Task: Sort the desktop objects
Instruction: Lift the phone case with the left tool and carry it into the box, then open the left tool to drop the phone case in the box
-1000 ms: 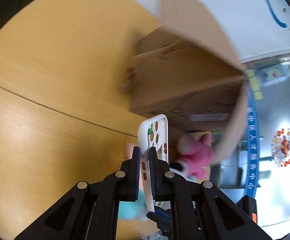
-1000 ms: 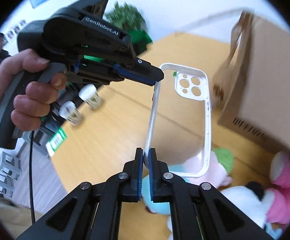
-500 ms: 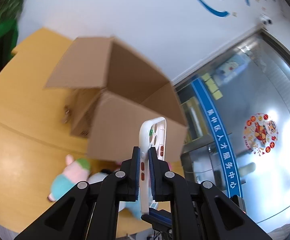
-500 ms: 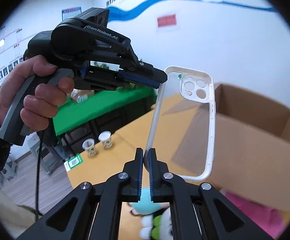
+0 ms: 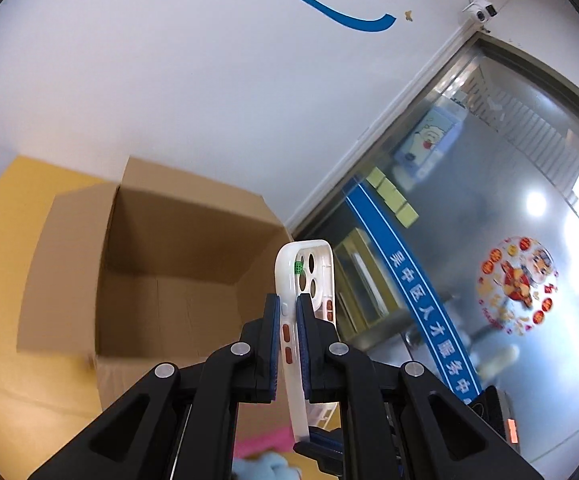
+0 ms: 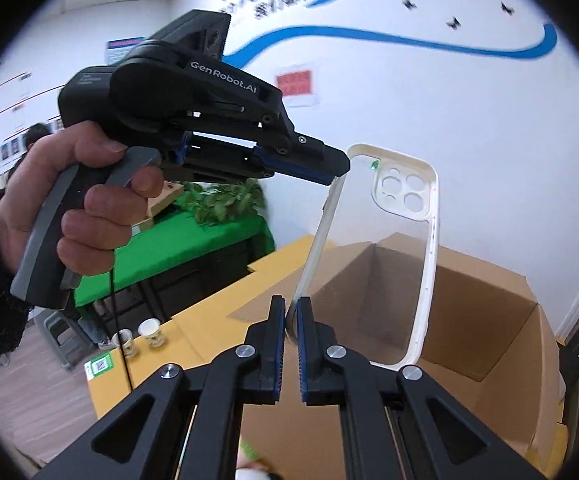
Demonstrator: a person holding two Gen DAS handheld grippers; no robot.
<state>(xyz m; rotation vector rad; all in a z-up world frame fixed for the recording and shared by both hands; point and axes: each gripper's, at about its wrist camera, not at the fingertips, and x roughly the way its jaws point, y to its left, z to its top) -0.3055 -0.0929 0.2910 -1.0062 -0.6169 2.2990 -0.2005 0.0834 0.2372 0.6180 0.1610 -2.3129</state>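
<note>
A clear phone case with a white rim is held up in the air above an open cardboard box. My left gripper is shut on the case's side edge near the camera cutouts; it also shows in the right wrist view. My right gripper holds the case's lower corner, its jaws a little apart around the rim. The box sits open and looks empty on the yellow table.
Plush toys show at the bottom edge of the left wrist view. Two paper cups stand at the table's far left end. A green table with a plant is behind. A glass door is to the right.
Both grippers have lifted the phone case higher and moved it over the box's opening. The right gripper's jaws have opened slightly around the case's corner.
</note>
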